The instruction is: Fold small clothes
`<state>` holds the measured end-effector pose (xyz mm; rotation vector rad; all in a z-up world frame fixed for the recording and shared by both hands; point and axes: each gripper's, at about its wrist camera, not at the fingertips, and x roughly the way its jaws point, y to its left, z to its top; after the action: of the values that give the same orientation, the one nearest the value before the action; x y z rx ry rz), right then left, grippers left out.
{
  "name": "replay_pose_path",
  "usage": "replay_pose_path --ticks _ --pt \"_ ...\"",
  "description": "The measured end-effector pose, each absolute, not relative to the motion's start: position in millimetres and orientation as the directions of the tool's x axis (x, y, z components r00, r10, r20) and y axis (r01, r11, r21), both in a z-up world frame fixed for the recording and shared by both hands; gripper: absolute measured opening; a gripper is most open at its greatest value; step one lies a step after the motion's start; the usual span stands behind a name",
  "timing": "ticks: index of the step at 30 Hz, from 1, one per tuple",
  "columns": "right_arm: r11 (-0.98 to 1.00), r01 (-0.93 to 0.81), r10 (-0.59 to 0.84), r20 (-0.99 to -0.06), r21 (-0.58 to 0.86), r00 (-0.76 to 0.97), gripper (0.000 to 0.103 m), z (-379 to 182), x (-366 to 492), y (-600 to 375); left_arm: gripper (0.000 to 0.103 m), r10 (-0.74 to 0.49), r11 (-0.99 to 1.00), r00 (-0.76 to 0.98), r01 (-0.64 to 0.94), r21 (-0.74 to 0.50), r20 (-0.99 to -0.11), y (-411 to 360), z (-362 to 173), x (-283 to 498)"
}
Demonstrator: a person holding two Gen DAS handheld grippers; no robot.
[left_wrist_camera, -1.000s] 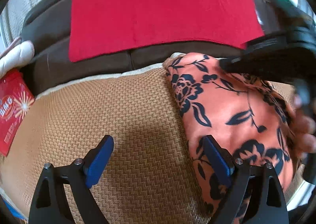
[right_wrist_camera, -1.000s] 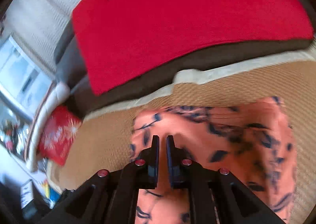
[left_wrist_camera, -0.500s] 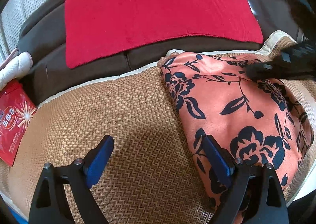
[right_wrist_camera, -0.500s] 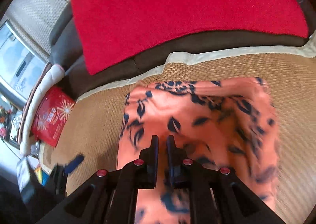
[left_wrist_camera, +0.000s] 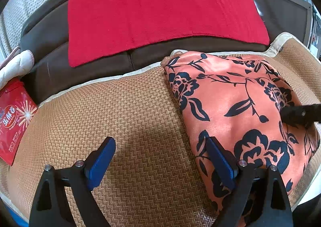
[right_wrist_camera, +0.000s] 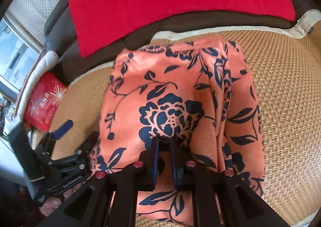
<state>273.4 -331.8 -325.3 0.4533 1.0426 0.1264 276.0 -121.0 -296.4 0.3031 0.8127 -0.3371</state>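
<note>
The orange floral garment (right_wrist_camera: 170, 106) is lying folded up in a chunky bundle on the woven straw mat (left_wrist_camera: 128, 110), toward the back edge of the mat, right by the brown sofa backrest (left_wrist_camera: 96, 66). There's a lengthwise crease running down its right part in the right wrist view.

Right gripper (right_wrist_camera: 164, 147) is parked over the near end of the bundle with its fingers almost together, just a thin slit between the blue pads. Can't tell if any cloth is actually pinched in there, it looks more like it's pressing on top.

Left gripper (left_wrist_camera: 160, 158) is spread wide with nothing in it, hovering over the bare mat; its one pad (left_wrist_camera: 219, 161) sits right at the garment's left edge.

Behind all that a red towel (left_wrist_camera: 160, 10) is draped over the backrest, and a red snack packet (left_wrist_camera: 14, 124) sits off at the mat's left end beside a white cushion (left_wrist_camera: 14, 66).
</note>
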Motion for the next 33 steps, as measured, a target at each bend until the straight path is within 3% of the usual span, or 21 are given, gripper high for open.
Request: replay_pose_path --ticks 6,9,22,30,33 --pt "0.913 0.093 0.291 -0.795 0.396 0.532 0.016 -308.0 256.5 -333.3 0.092 -0.179 0.904 0.638 0.407 0.131 -0.749 -121.4 -296.3 277.7" --pt "0.926 0.119 0.264 -0.840 0.358 0.473 0.018 -331.1 261.1 -330.2 0.092 -0.176 0.903 0.639 0.408 0.136 -0.749 -122.8 -296.9 277.4" --pt "0.901 0.084 0.321 -0.784 0.426 0.531 0.019 -318.9 255.4 -345.2 0.092 -0.181 0.905 0.636 0.406 0.125 -0.751 -121.3 -299.2 279.7" --pt "0.915 0.076 0.314 -0.817 0.396 0.483 0.018 -333.7 264.2 -341.8 0.094 -0.183 0.909 0.631 0.401 0.115 -0.754 -119.8 -300.3 282.8" --pt "0.879 0.074 0.377 -0.784 0.470 0.494 0.018 -332.2 264.3 -352.4 0.094 -0.198 0.914 0.618 0.398 0.085 -0.761 -117.1 -298.8 286.2"
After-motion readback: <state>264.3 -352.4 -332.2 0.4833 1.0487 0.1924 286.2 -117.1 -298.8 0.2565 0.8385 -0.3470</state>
